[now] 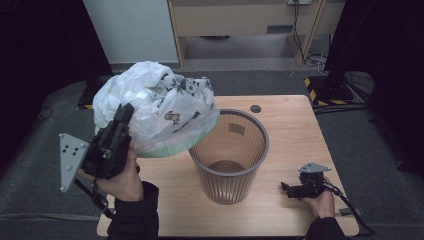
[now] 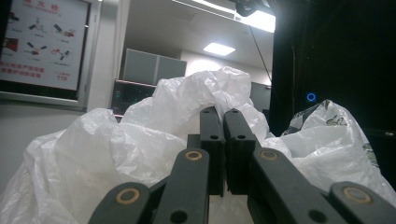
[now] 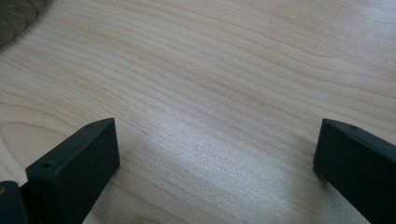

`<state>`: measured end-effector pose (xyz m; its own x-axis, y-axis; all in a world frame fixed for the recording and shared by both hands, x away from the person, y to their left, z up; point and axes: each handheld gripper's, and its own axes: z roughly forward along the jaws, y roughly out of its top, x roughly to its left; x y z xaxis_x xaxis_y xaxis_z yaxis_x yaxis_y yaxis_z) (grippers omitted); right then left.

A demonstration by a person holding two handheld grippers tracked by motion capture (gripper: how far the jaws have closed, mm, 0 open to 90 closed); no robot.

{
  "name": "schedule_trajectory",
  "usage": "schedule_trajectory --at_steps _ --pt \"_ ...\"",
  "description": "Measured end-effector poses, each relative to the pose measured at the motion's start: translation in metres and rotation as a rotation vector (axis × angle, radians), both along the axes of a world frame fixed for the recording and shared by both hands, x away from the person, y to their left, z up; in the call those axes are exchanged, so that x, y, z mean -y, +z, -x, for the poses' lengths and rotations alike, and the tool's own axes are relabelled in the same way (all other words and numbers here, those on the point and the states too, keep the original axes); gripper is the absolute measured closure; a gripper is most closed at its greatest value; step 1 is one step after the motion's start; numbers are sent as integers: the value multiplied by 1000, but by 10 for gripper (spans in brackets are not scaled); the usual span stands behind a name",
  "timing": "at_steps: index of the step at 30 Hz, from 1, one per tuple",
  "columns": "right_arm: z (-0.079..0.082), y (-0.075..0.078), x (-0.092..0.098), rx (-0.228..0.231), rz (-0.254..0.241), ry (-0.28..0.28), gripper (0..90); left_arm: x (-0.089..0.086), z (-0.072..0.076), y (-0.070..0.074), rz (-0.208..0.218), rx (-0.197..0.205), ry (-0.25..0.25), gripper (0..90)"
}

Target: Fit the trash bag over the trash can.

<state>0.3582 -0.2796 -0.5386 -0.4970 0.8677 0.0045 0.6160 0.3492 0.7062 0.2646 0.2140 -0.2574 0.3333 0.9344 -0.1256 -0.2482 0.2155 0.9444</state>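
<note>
Could not read any text for certain. Showed a wall poster [image 2: 44, 44] at the far left of the left gripper view, with rows of red characters under small pictures, too small to make out. Carried dark printed figures on the white plastic bag [image 1: 165, 107], blurred beyond reading. Bore a pale label on the bin [image 1: 236, 130], its wording illegible.
</note>
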Motion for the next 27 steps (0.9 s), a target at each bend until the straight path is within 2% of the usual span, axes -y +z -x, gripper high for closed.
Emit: schedule_trajectory --at_steps 8,17,21,27 --pt "0 0 0 2 -1 1 5 36 -6 -11 -13 -14 -77 876" --pt "0 0 0 0 -2 0 5 73 -9 -12 -27 -18 -153 876" --pt "0 0 0 1 -1 3 5 87 -9 -12 -31 -25 -202 876" --pt "0 0 0 0 -3 1 5 100 -6 -18 -72 -52 -240 873"
